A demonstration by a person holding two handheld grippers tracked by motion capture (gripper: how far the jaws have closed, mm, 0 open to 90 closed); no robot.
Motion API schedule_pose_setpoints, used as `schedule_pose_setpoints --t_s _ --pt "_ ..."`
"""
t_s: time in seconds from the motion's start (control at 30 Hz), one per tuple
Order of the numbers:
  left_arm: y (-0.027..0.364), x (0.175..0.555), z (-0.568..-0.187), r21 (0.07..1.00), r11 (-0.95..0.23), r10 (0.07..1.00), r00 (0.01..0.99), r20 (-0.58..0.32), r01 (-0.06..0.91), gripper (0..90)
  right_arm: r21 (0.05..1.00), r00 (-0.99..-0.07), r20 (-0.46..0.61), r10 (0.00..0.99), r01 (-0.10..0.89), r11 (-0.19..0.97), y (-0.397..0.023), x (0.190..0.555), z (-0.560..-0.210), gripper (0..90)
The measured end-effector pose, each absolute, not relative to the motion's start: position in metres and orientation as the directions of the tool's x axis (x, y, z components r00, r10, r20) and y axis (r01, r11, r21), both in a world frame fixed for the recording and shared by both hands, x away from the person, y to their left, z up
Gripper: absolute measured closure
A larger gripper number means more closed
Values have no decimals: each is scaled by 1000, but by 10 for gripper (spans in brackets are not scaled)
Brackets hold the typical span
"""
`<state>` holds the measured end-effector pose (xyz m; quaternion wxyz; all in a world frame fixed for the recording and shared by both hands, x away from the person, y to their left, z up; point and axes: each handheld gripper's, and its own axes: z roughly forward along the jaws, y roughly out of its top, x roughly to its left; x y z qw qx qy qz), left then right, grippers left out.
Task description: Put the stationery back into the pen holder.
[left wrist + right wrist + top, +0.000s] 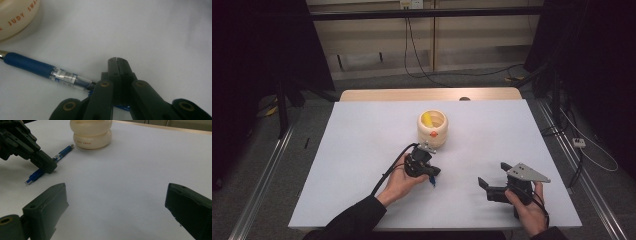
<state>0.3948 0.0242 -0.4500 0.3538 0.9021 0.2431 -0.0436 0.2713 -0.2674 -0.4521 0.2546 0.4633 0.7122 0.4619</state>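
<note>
Resting: left claw sits low on the white surface, its jaws pressed together with nothing between them; the left gripper view shows the two pads meeting along one thin seam.
Pen: blue pen lies flat on the surface, passing under and beside the left claw, its metal tip towards the cream cup.
Left gripper view: printing on the pen's clear barrel and orange lettering on the cup's wall, neither readable from above.
Right gripper view: the pen seen whole, with a pale end cap poking out on the near side of the left claw, tip just short of the cup.
High view: something yellow inside the cup and an orange mark on its front; the pen is a small blue sliver by the claw.
Right claw: right claw held in the person's hand well apart from the pen, jaws spread wide over bare surface.
</note>
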Motion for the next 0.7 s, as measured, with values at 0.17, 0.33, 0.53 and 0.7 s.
schedule_pose_setpoints --t_s 0.17,0.33,0.53,0.7 --pt "29 396 -449 601 -642 413 875 -252 476 900 893 -438 67 896 426 142 -268 271 -452 41" --pt "31 397 -449 593 -651 407 877 -256 475 900 894 -439 67 896 425 141 -268 271 -452 41" --pt "33 396 -448 575 -657 409 871 -273 488 900 895 -440 65 896 423 142 -268 271 -452 41" --pt "37 397 -446 548 -682 396 875 -279 484 900 895 -440 66 896 423 142 -268 271 -452 41"
